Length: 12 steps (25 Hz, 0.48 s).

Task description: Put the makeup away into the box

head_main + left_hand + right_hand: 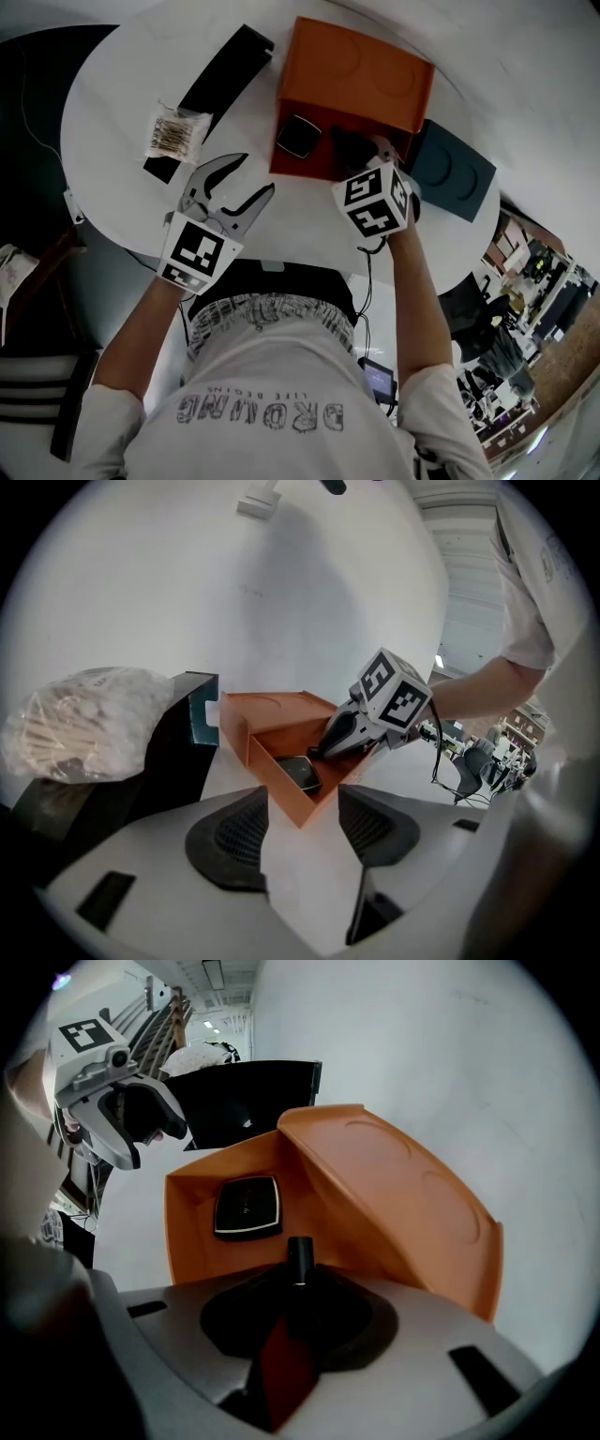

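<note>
Makeup tube [299,1251] clamped in right gripper [298,1279], indistinct from head view

Orange box [356,75]; perhaps black compact [298,137]

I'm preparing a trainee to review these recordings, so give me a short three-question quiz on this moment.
1. True or false: the left tool holds nothing, and its jaws are apart.
2. Pick one: what lies inside the orange box? A) a black compact B) the bag of cotton swabs C) nothing
3. Fill in: the right tool, over the box's opening, is shut on a slim black ____.

Key: 1 true; 2 A; 3 tube
</note>
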Available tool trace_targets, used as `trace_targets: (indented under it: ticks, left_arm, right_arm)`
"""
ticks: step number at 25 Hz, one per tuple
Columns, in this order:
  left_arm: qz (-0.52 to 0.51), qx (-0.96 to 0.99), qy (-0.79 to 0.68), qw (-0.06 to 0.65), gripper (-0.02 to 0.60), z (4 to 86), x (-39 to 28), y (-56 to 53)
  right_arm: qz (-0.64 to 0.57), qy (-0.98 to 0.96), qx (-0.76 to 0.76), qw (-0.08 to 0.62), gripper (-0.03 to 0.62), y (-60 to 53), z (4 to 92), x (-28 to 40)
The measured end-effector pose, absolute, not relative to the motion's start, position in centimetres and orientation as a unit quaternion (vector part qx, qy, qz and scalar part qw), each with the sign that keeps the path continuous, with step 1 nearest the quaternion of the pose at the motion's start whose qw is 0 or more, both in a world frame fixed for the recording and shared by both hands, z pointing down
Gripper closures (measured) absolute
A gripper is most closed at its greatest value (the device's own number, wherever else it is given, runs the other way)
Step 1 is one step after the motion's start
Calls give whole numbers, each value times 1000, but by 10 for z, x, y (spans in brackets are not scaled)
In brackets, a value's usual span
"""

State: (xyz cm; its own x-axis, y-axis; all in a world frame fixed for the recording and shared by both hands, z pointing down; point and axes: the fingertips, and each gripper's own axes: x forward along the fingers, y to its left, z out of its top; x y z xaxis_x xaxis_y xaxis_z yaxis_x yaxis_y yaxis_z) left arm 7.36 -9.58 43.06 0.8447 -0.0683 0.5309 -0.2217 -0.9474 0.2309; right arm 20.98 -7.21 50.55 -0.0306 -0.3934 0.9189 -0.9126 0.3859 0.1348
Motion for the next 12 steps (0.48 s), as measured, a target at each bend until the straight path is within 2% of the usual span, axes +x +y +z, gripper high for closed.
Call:
trace_targets:
  ticks: [12]
  left_arm:
    - [269,950,-77,142,324,431,74,-98]
  right_arm:
    - [238,-664,488,514,485,-73,511,205]
